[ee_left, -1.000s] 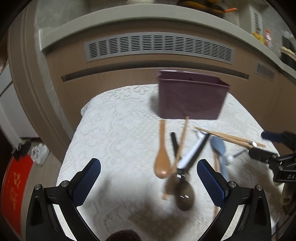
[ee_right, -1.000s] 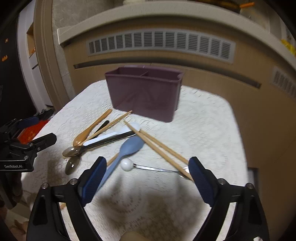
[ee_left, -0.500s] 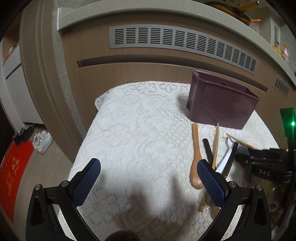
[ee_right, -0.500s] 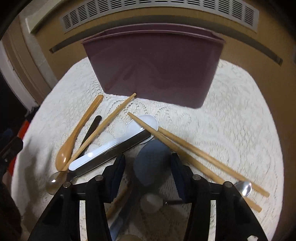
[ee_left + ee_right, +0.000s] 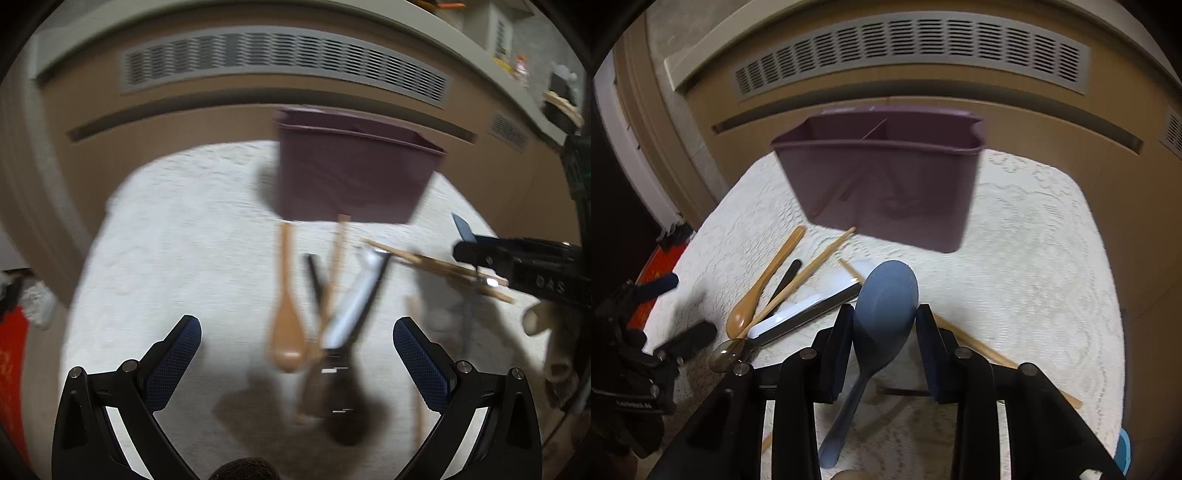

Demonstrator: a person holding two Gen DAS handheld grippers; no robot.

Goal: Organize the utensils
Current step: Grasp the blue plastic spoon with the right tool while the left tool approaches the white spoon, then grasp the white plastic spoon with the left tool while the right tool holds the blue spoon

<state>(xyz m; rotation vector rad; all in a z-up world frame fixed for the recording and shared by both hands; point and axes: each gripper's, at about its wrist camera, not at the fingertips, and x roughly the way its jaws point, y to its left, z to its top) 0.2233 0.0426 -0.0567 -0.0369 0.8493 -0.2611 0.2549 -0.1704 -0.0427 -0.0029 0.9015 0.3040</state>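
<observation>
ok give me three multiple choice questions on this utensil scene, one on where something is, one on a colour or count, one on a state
1. Where does the purple organizer bin stand?
A. on the lace cloth beyond the loose utensils
B. on the floor beside the red mat
C. on top of the counter

2. What colour is the spoon between the right gripper's fingers?
A. red
B. blue
C. green

3. How does the left gripper stand?
A. shut on the wooden spoon
B. open, holding nothing
C. shut on a chopstick

Answers:
1. A, the bin sits on the white lace cloth, with the utensils lying on the near side of it.
2. B, the blue spoon has its bowl between the pads, the jaws closing on it.
3. B, its fingers stand wide apart above the cloth, and the wooden spoon lies untouched between them.
</observation>
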